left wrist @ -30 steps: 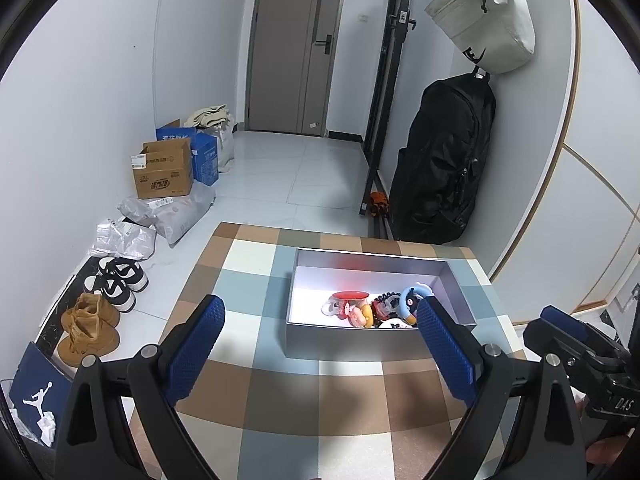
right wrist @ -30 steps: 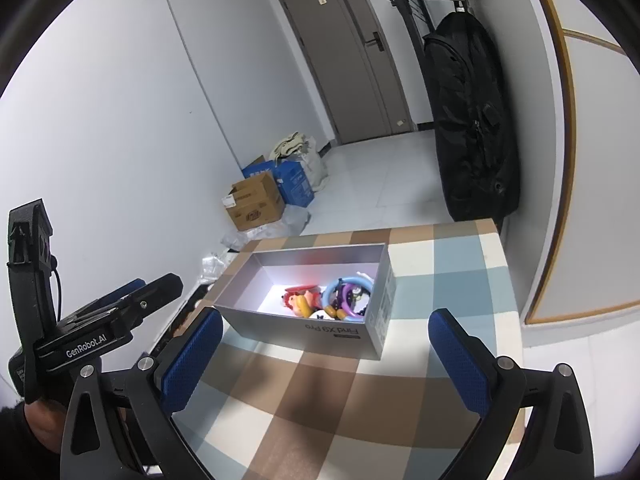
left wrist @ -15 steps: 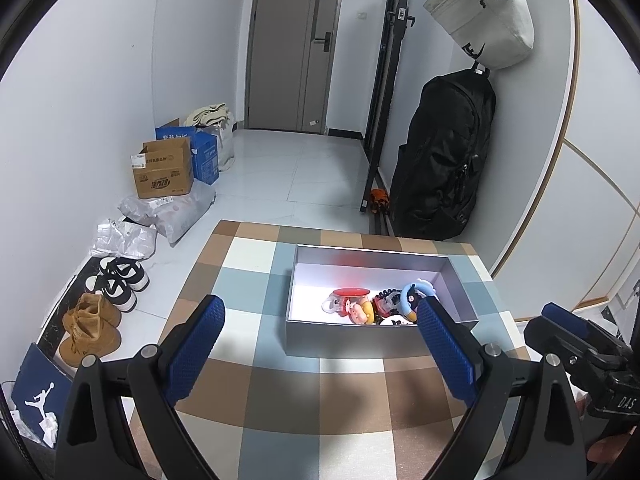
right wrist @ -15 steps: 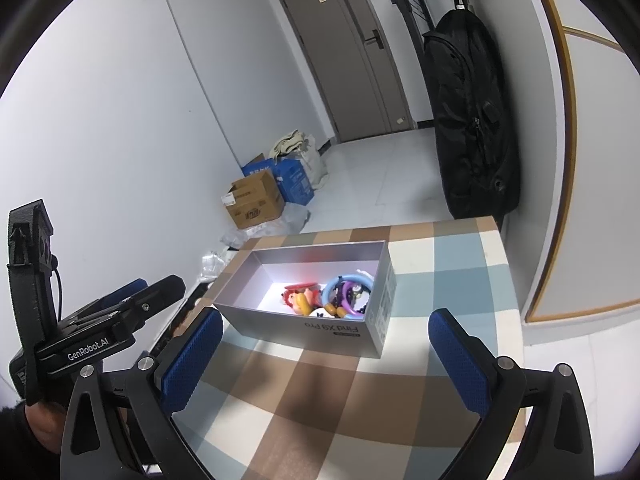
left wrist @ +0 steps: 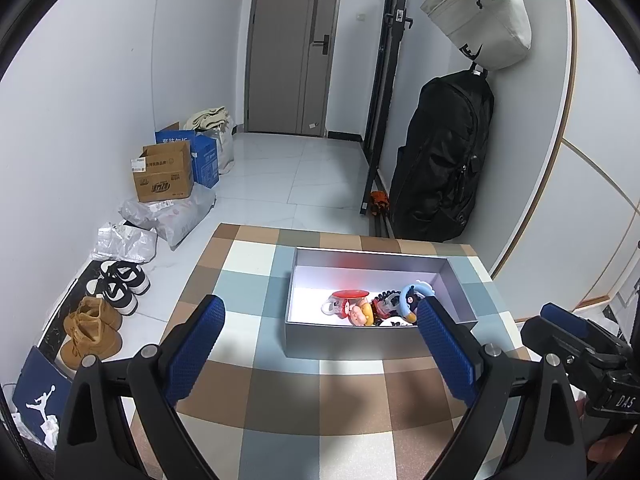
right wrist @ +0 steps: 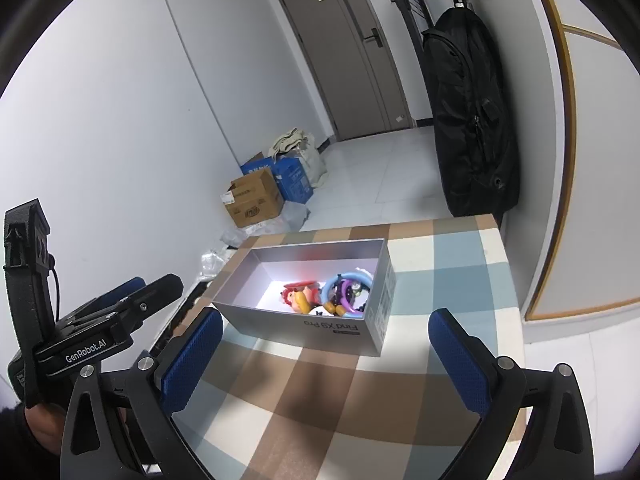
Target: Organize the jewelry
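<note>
1. Left gripper (left wrist: 318,330) & right gripper (right wrist: 325,340): both spread wide, holding nothing, hovering over the checked tablecloth (left wrist: 280,392).
2. Trinkets (left wrist: 370,307) – blue ring (right wrist: 347,293), red piece, small figures – lie heaped at 1 end of the open grey box (right wrist: 304,330), mid-table.
3. Prob. light, hard plastic, smooth; tangled, so 1 may drag others. Best hold: ring's rim.
4. Cloth soft, may shift. Hallway beyond: door, black backpack (left wrist: 440,160), cartons, shoes.

White walls (left wrist: 80,92), grey door (left wrist: 294,48), tiled floor (left wrist: 304,176)
</note>
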The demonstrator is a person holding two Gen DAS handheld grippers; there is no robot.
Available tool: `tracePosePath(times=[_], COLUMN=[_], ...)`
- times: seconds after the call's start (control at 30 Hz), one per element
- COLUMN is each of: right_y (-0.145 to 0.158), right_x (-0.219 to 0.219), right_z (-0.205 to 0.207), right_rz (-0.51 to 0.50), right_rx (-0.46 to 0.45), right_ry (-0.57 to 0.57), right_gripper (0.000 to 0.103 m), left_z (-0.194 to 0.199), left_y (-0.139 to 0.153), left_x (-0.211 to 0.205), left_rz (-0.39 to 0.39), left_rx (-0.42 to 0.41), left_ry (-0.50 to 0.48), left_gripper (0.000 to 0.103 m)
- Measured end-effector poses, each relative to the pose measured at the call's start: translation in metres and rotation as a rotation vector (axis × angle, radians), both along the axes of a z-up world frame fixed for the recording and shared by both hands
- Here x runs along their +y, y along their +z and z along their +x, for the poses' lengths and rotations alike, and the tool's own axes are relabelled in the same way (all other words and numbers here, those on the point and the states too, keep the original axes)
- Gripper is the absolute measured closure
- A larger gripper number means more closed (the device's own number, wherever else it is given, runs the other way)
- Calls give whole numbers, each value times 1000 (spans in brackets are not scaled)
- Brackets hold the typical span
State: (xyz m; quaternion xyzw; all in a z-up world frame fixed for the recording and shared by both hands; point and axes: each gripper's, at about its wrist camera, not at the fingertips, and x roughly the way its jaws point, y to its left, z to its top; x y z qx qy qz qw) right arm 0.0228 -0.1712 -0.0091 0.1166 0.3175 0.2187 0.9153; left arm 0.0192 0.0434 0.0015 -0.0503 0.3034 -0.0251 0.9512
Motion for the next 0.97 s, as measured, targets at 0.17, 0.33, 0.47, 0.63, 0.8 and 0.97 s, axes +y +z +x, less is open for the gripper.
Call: tracePosePath(times=[0.17, 0.33, 0.47, 0.63, 0.8, 0.97], right_y=[0, -1, -1, -1, -2, -3], right_x=[0, 0, 0, -1, 0, 0], right_z=[-1, -1, 0, 0, 1, 1], right_rz=[-1, 0, -2, -3, -4, -4], right_rx=[1, 3, 7, 9, 14, 16], right_ry=[1, -2, -1, -3, -6, -5], right_gripper=[0, 0, 0, 0, 0, 0], left_z=[0, 0, 1, 0, -1, -1], left_y=[0, 0, 0, -1, -1, -1], left_x=[-1, -1, -1, -1, -3, -5], left_rz=[1, -2, -1, -1, 3, 7], left_rx=[-1, 1, 4, 5, 1, 0], left_ry=[-1, -1, -2, -4, -12, -21], left_gripper=[9, 9, 9, 9, 9, 9])
